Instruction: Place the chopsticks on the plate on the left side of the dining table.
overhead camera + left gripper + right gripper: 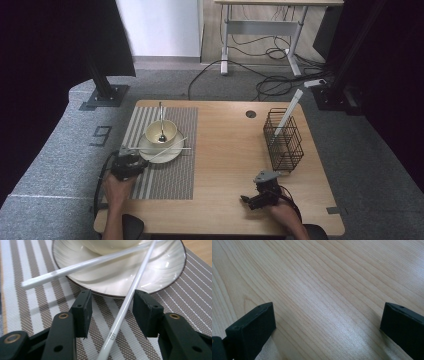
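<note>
A cream bowl with a metal spoon in it stands on a white plate on a striped placemat. Two white chopsticks lie crossed over the plate's near rim. One chopstick runs between the jaws of my left gripper, which is open around it without touching; the other chopstick lies to its left. In the high view the left gripper sits at the plate's near left edge. My right gripper is open just above bare wood, at the table's front right.
A black wire basket with a white stick leaning in it stands at the right of the wooden table. A round cable hole is near the far edge. Cables lie on the floor beyond.
</note>
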Tool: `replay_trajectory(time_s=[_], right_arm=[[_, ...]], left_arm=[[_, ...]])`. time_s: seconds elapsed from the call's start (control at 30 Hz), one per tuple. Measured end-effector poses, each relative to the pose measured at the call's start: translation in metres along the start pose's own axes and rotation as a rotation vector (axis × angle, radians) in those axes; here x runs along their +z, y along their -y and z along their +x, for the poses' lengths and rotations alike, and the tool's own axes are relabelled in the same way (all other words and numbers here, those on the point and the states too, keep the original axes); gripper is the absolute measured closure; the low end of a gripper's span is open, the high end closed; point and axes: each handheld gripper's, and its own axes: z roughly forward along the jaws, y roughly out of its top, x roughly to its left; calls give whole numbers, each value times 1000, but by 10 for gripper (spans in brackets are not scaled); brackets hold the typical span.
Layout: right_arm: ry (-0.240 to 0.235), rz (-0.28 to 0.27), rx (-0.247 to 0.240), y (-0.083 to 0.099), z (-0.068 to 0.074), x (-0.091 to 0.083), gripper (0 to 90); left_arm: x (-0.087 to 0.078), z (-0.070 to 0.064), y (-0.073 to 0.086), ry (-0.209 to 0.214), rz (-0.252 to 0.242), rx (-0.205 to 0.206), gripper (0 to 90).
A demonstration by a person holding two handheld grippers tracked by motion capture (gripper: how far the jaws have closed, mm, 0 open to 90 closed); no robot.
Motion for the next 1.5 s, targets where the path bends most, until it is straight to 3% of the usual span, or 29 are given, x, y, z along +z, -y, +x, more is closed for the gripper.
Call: replay_trajectory(time_s=[0.5,0.63,1.1,1.5], right_arm=[[0,0,0,0,0,0,0],[0,0,0,0,0,0,0],[0,0,0,0,0,0,0],[0,0,0,0,0,0,0]], left_arm=[[3,15,1,-66,-21,-50,396],[5,18,1,-56,-21,-80,357],[8,25,-2,-117,-41,-106,209],[9,32,-3,-106,-62,-139,198]])
